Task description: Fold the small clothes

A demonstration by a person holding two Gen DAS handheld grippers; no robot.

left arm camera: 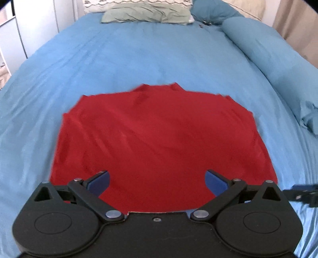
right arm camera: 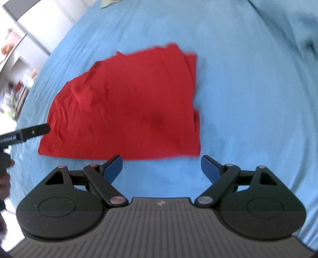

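A red garment [left arm camera: 159, 137] lies partly folded and flat on the blue bed sheet [left arm camera: 139, 59]. It also shows in the right wrist view [right arm camera: 127, 107], with layered edges along its right side. My left gripper [left arm camera: 158, 181] is open and empty, hovering over the garment's near edge. My right gripper [right arm camera: 161, 168] is open and empty, above bare sheet just in front of the garment's near edge. The left gripper's tip [right arm camera: 33, 132] shows at the garment's left edge in the right wrist view. The right gripper's tip [left arm camera: 302, 193] shows at the right in the left wrist view.
A rolled blue duvet [left arm camera: 268, 51] runs along the bed's right side. A green pillow [left arm camera: 147, 14] and a patterned pillow [left arm camera: 137, 4] lie at the head. A white wardrobe [left arm camera: 25, 25] stands left of the bed. Shelves [right arm camera: 14, 59] show at the left.
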